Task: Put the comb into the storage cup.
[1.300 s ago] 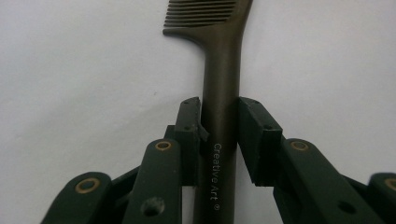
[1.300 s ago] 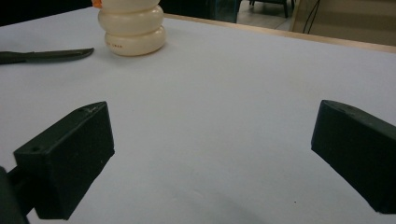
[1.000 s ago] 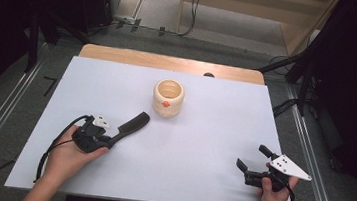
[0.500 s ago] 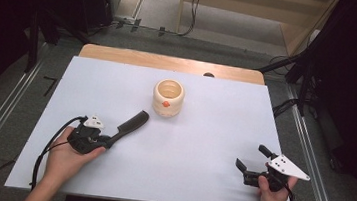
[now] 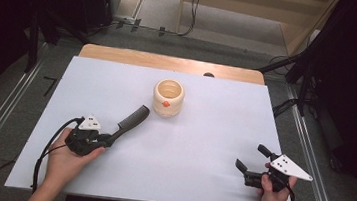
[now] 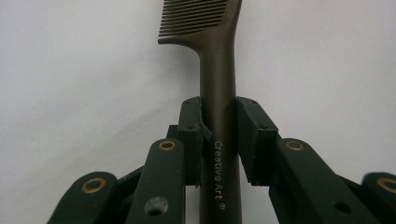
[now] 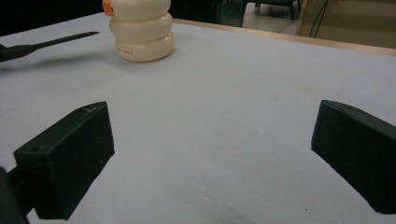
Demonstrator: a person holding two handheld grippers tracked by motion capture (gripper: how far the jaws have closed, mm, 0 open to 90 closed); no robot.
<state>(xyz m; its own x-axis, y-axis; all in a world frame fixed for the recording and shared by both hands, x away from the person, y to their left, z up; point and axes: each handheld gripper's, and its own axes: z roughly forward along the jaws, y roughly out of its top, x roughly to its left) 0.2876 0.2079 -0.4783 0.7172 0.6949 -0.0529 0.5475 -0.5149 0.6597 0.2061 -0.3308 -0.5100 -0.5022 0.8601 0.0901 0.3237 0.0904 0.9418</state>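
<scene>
A dark brown comb [image 5: 131, 119] points from the table's left toward a cream ridged cup [image 5: 168, 98] with an orange spot. My left gripper [image 5: 112, 136] is shut on the comb's handle. In the left gripper view both pads press the handle [image 6: 217, 70] and the teeth lie ahead, over the white sheet. At the front right my right gripper [image 5: 251, 157] is open with nothing between its jaws. In the right gripper view [image 7: 215, 149] the cup [image 7: 142, 32] stands far ahead on the left. The comb's tip [image 7: 56, 43] hangs just above the sheet there.
A white sheet [image 5: 214, 119] covers the table, with a strip of bare wood [image 5: 170, 62] along the far edge. Metal rails and cables run on the floor to both sides. The left gripper's cable [image 5: 45, 152] loops near the front left edge.
My left gripper has shifted slightly left and toward the near edge with the comb in it, and the comb's tip now points a little more toward the cup. The right gripper has not moved.
</scene>
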